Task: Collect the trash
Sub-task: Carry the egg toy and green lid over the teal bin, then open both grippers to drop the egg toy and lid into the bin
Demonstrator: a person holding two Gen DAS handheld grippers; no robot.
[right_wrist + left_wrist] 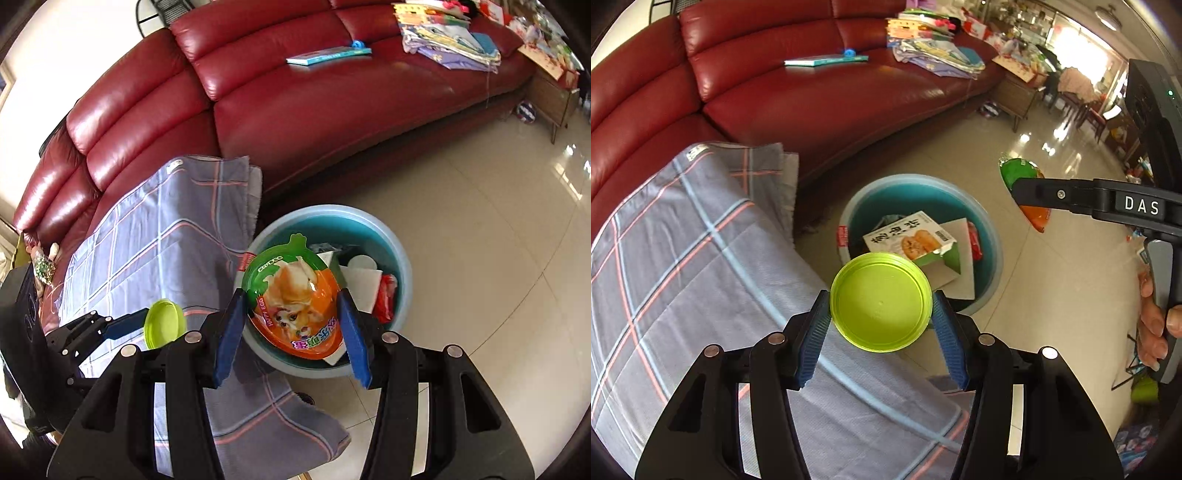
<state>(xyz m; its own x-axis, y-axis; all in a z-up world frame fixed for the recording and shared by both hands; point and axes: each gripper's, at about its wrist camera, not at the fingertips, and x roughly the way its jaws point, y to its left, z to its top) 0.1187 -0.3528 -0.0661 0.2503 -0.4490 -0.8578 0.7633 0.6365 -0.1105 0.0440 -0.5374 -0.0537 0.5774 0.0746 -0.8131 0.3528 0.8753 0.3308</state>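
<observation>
Left wrist: left tongs (881, 308) clamped on green lid (881, 301), held near the blue bin (991, 258), which already has a carton (910, 240) inside. Right wrist: right tongs (291, 317) clamped on orange egg pack (295, 299) above the bin (402, 273). Both drops pending.

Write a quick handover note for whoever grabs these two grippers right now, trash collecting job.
Left gripper: shut on the lime green lid, held beside the blue bin, over the plaid cloth's edge.
Right gripper: shut on the egg-shaped snack pack, held above the bin.
Done: a snack box, cardboard and a red wrapper are already in the bin.
Left: drop the pack in, then the lid.
</observation>
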